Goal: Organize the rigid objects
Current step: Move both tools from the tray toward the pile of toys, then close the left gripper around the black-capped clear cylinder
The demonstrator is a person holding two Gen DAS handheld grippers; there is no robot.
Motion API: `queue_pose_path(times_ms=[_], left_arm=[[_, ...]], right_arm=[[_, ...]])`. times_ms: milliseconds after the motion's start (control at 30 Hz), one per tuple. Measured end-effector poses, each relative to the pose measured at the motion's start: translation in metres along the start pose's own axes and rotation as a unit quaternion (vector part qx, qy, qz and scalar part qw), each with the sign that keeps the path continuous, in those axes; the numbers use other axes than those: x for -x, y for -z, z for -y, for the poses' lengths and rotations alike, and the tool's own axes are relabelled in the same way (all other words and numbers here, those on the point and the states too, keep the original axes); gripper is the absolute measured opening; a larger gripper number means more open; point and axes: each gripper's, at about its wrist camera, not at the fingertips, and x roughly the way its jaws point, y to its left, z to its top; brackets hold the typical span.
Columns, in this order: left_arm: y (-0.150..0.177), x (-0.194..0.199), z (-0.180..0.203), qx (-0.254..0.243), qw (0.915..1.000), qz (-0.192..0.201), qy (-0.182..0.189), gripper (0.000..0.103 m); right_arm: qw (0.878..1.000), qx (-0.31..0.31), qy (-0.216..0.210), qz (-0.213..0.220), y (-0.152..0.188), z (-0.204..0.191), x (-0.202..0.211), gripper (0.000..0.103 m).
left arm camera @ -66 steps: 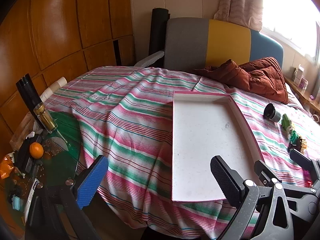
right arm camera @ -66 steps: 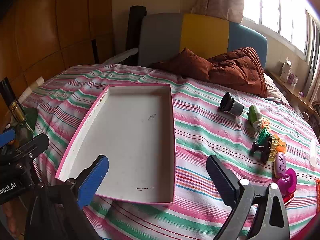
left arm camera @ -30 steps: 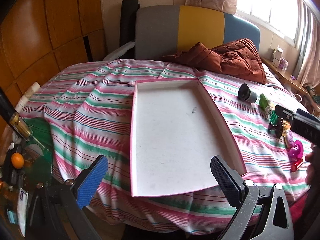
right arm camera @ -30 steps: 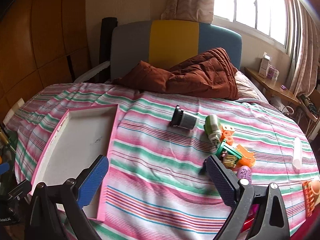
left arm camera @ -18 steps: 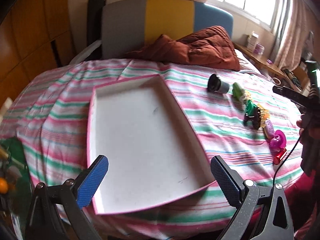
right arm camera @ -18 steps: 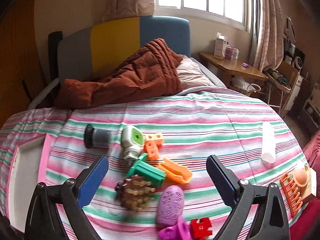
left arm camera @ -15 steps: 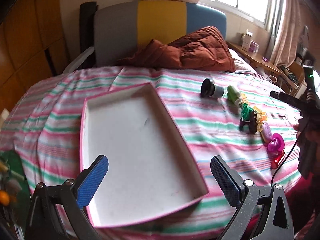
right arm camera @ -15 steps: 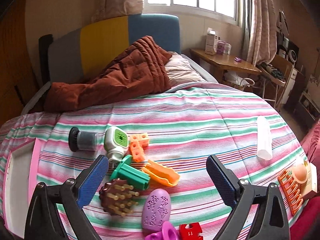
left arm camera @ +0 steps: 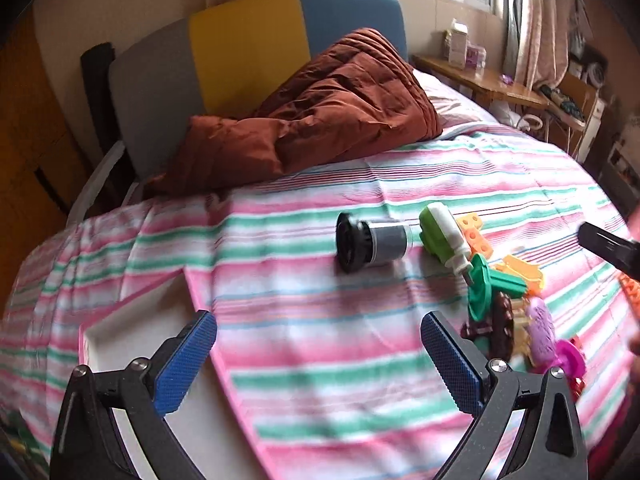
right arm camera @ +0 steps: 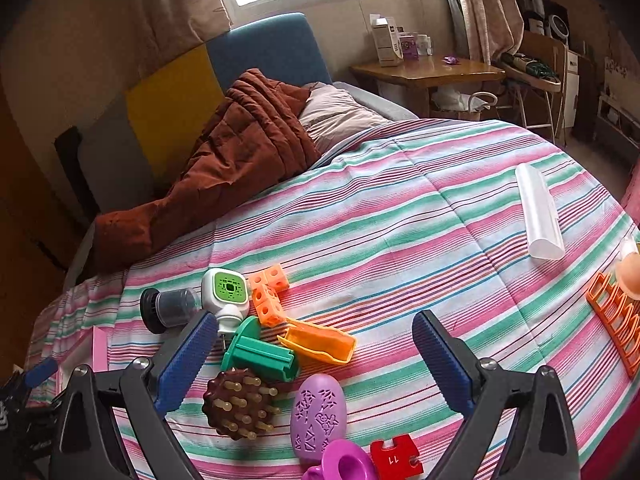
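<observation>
Blue-padded fingers (right arm camera: 188, 360) of both grippers gape wide, empty; right gripper (right arm camera: 316, 356) hovers over toys, purple oval (right arm camera: 318, 414) at six o'clock.

Striped bed (right arm camera: 400, 208): brown quilt (right arm camera: 240, 148) far left, toy cluster (right arm camera: 272, 344) near left, white tube (right arm camera: 538, 212) right, pink-rimmed tray (left arm camera: 160, 312) near left edge.

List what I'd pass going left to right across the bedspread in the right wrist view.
Dark grey jar → white and green plug-in device → orange scoop → white tube → orange rack.
</observation>
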Motion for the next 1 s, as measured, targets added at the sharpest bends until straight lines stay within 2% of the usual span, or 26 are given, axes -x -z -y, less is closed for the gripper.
queue_pose_path(times_ms=[300, 633, 667, 700, 733, 800, 1000], left_arm=[[-0.042, -0.065, 0.027, -0.01, 0.9995, -0.029, -0.003, 0.103], [-0.056, -0.099, 0.042, -0.028, 0.999, -0.033, -0.004, 0.102], [-0.055, -0.103, 0.041, -0.029, 0.9989, -0.036, 0.0, 0.094], [-0.055, -0.106, 0.039, -0.028, 0.9987, -0.041, 0.009, 0.074], [-0.054, -0.109, 0.038, -0.026, 0.9983, -0.049, 0.017, 0.064], [-0.051, -0.108, 0.032, -0.013, 0.9984, -0.052, 0.016, 0.063], [-0.028, -0.075, 0.018, 0.005, 0.9995, -0.021, 0.02, 0.063]], right_arm=[[1.0, -0.014, -0.014, -0.015, -0.002, 0.004, -0.004, 0.1], [0.999, -0.015, -0.023, -0.026, -0.001, 0.004, -0.006, 0.1], [0.999, -0.014, -0.022, -0.025, -0.001, 0.004, -0.006, 0.1], [0.999, -0.013, -0.02, -0.024, -0.001, 0.004, -0.007, 0.1], [0.999, -0.012, -0.019, -0.024, -0.001, 0.004, -0.007, 0.1], [0.999, -0.012, -0.017, -0.025, -0.001, 0.005, -0.007, 0.099], [1.0, -0.009, -0.01, -0.027, -0.001, 0.004, -0.01, 0.099]])
